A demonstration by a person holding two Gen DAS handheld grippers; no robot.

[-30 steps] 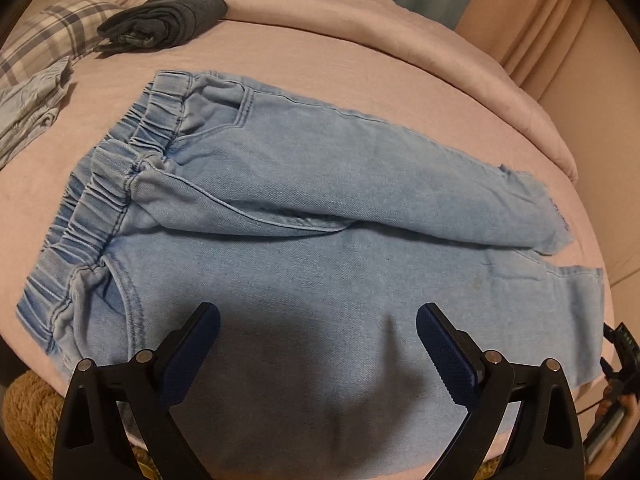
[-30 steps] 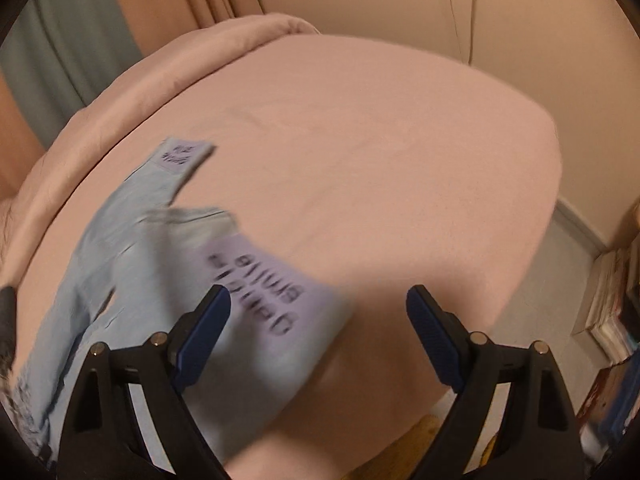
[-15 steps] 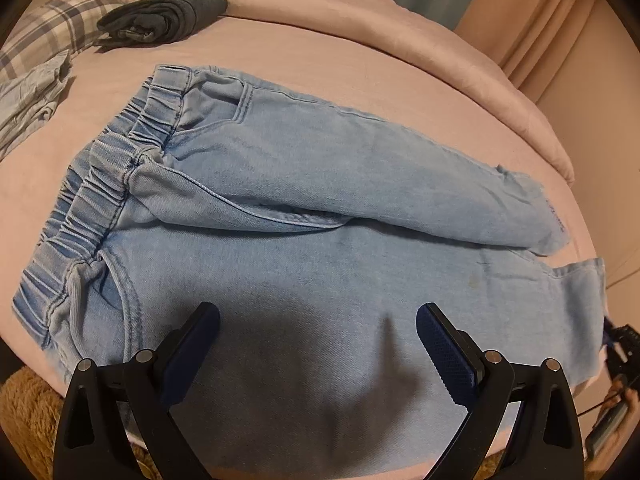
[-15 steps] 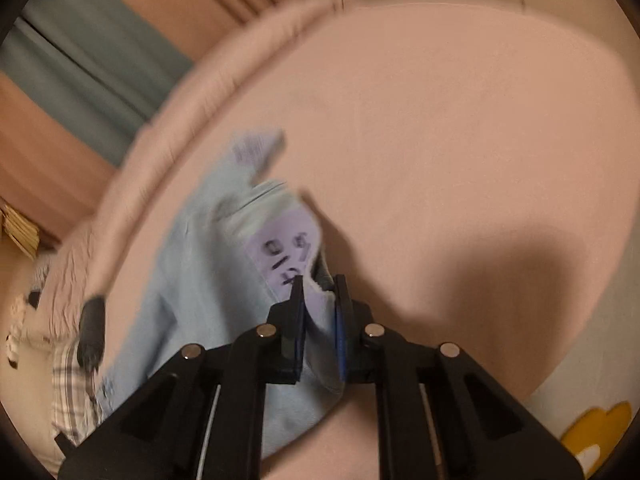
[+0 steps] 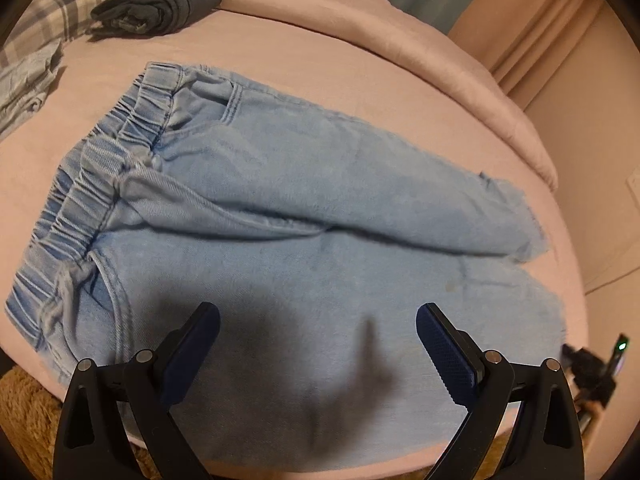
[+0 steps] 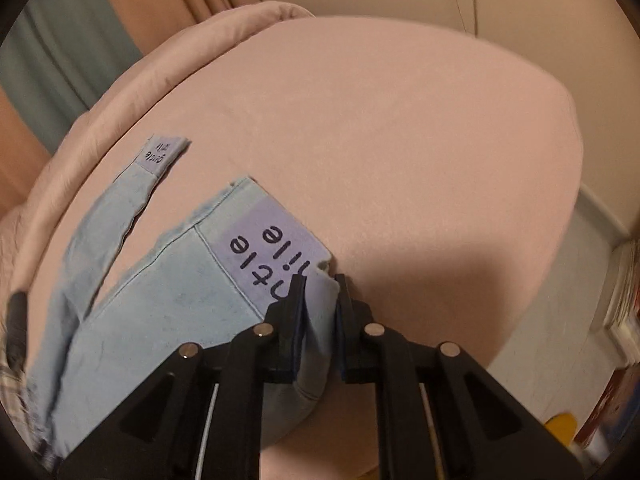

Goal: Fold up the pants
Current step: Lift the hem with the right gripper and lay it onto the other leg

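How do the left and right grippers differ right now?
The left gripper stands wide open over the jeans, gripping nothing; the right gripper has the printed hem of a leg between nearly shut jaws, now easing open. Both have black frames and blue pads.

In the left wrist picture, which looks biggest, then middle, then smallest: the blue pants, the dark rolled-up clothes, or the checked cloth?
1. blue pants, by far the biggest.
2. dark rolled-up clothes.
3. checked cloth, though the picture's edge cuts it off and both lie far back, so these two are unsure.
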